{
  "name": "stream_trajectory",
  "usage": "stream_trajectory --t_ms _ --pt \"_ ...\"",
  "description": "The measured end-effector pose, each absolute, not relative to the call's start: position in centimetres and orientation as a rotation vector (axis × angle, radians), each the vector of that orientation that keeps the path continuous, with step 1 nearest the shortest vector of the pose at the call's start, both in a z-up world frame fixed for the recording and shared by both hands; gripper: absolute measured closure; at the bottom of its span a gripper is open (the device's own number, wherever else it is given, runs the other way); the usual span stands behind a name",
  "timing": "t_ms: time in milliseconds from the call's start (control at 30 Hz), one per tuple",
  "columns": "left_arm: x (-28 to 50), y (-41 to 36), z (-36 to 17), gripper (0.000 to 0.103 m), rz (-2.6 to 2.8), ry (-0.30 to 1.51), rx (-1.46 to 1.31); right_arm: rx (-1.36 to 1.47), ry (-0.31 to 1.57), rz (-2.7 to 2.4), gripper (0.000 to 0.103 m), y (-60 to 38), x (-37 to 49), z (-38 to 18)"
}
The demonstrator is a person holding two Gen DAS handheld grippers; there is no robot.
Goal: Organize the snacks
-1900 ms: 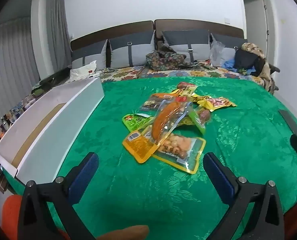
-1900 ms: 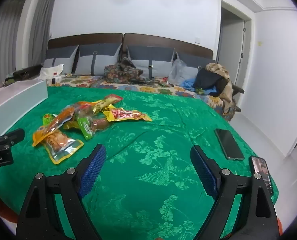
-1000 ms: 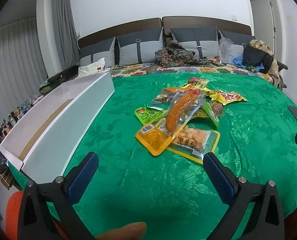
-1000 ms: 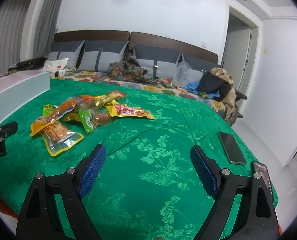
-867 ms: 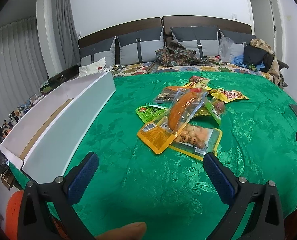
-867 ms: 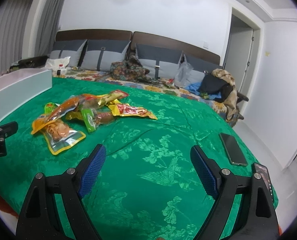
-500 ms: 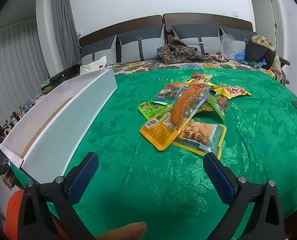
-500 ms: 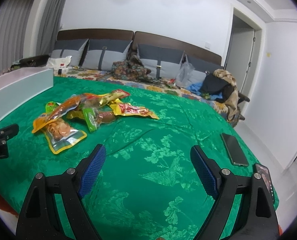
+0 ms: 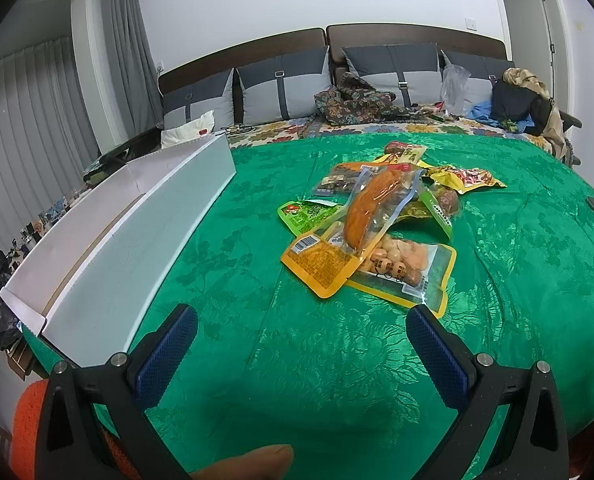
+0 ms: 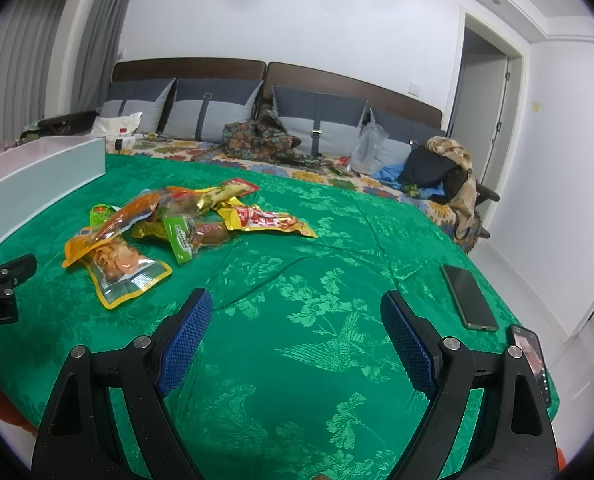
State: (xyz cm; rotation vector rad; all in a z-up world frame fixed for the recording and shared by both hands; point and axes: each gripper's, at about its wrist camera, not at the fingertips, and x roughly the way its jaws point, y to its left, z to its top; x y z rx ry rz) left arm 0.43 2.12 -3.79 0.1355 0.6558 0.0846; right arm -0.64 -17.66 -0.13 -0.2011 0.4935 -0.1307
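Left wrist: hand-held gripper (image 9: 297,344) wide, empty.

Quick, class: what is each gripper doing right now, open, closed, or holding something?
Left gripper: open, holding nothing, short of the snack packets.
Right gripper: open, holding nothing, over the green bedspread.

a home bedroom: bed (image 10: 297,280), pillows (image 10: 213,116), headboard (image 10: 337,80).
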Motion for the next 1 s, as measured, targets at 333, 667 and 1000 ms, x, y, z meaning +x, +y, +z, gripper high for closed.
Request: stream_trajectory --t_ms 333,667,1000 --pt "0.4 2.4 -4.1 0.0 0.094 0.66 0.135 -0.201 0.497 -0.13 0.014 -17.7 -0.6 -0.2" --pt "0.4 2.5 -4.2 0.0 0.095 0.665 0.139 -0.201 0.498 -0.129 0.014 -17.6 -0.5 -0.3" --pt "0.6 2.5 -4.8 0.0 0.093 0.68 0.146 -0.2 0.51 -0.125 0.014 -17.5 -0.4 -0.7"
